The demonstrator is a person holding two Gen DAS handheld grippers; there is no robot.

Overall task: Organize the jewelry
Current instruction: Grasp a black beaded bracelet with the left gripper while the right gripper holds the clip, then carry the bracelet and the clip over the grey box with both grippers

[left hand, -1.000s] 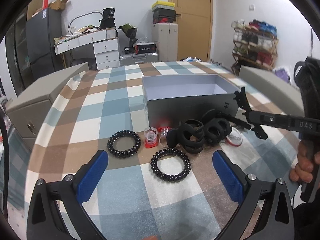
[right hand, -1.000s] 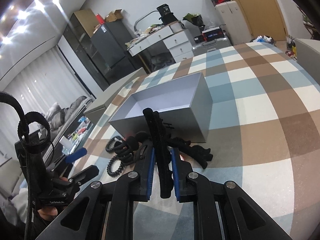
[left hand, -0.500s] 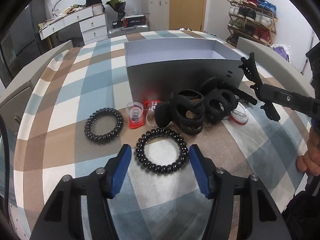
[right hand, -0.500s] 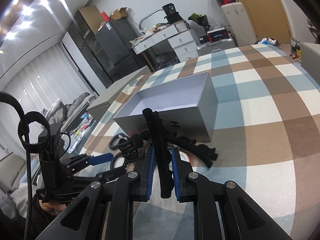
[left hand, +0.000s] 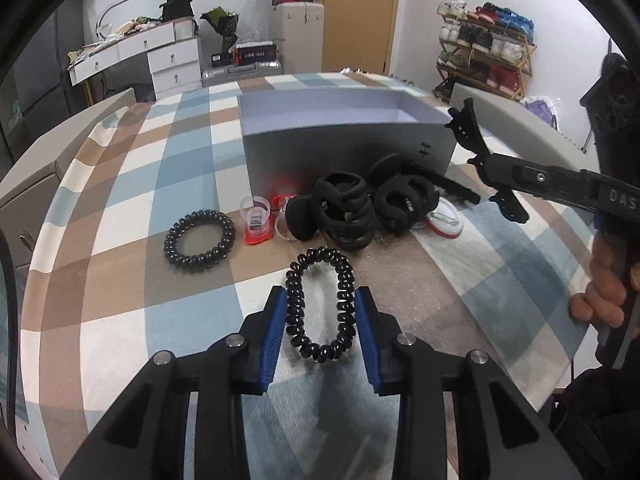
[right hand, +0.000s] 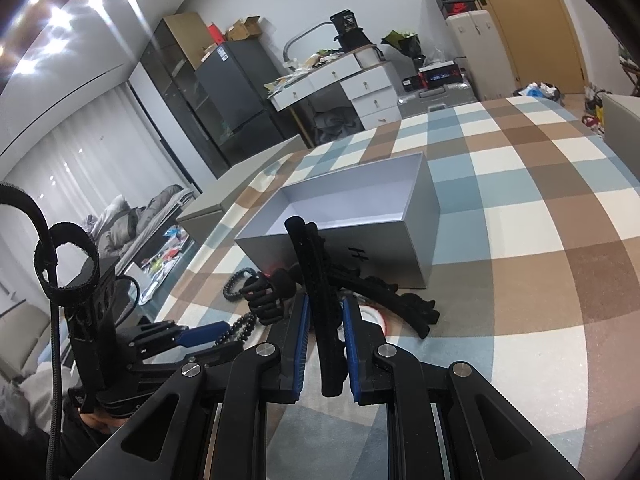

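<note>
My left gripper (left hand: 321, 312) is shut on a black spiral hair tie (left hand: 321, 304), squeezed into an oval on the checked tablecloth. My right gripper (right hand: 324, 316) is shut on a long black hair clip (right hand: 318, 300), held above the table; the clip also shows in the left wrist view (left hand: 486, 160). An open grey box (left hand: 344, 136) stands behind a pile of black claw clips (left hand: 360, 208). A second spiral hair tie (left hand: 199, 239) lies to the left of the pile. The box also shows in the right wrist view (right hand: 360, 216).
Small clear and red ring holders (left hand: 258, 220) sit before the box, and a red-rimmed disc (left hand: 444, 222) lies right of the pile. Another black clip (right hand: 400, 308) lies on the cloth. Grey box lids (left hand: 60, 144) rest at the table edges.
My left gripper moved forward and closed its jaws on the near spiral hair tie, squeezing it narrow. The right gripper kept hold of the long clip, nearly still.
</note>
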